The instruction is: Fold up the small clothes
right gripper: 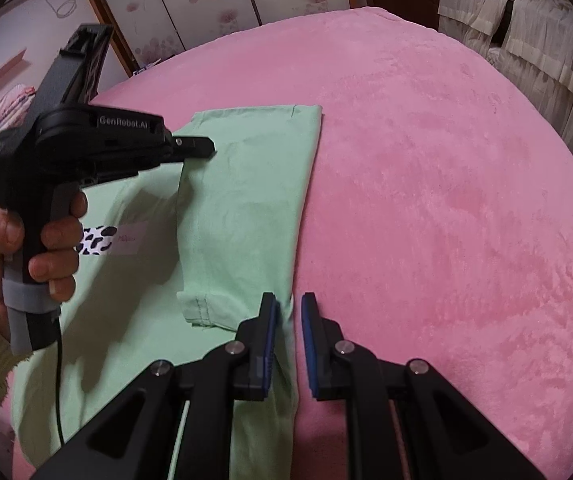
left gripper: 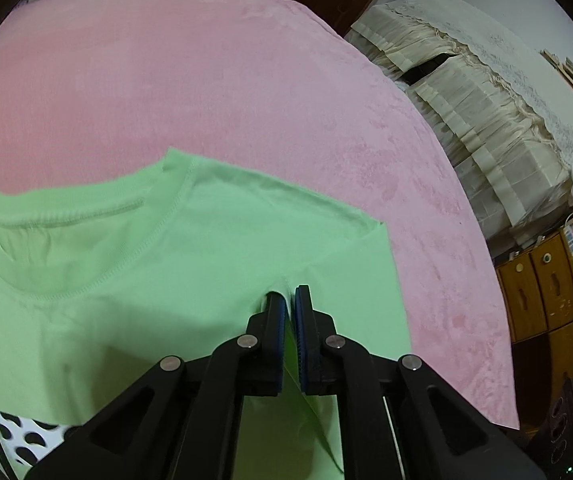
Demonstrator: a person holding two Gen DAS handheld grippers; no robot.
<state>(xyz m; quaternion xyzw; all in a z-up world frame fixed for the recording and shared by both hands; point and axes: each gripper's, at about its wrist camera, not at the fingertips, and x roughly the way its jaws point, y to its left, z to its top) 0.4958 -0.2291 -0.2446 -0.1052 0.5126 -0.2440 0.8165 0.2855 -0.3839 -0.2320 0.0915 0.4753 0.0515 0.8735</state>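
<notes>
Though lying mostly flat on pink blanket (left gripper: 206,80), shows green tee (left gripper: 86,280) partly folded: right side already turned over onto the body as a long strip, w/ a stitched hem (right gripper: 196,308) (prob. sleeve) on top. Sits left of centre on blanket, collar (left gripper: 66,240) toward far end, bottom edge nearest.

L tongs (left gripper: 290,300): clenched on a pinch of tee just right of collar, approx. at shoulder. In R-wrist view, seen gripped by a hand (right gripper: 26,248), w/ a flap of cloth hanging from the tip, raised off the rest.

R tongs (right gripper: 288,308): slightly apart, straddling right fold edge at near part of strip. Pink visible betw. cloth and right pad, so no clamp evident; released, as far as can be told.

Handling (est.): thin knit, v. light, fully limp, no stiffness to hold a shape. Drapes and sags from any single grip pt. Not fragile, not slippery. Likely to drag a bit on plush blanket, so better lifted than slid. Creases easily. Apt to shift layer over layer if only the top one is caught.

Grip pts (recommended): take edges or fold lines, not mid-panel, and pinch all layers together. Best w/ two holds well apart along same edge, e.g. shoulder and bottom edge, to keep cloth taut and fold line straight. Avoid collar rib alone: stretches and skews the rest.
</notes>
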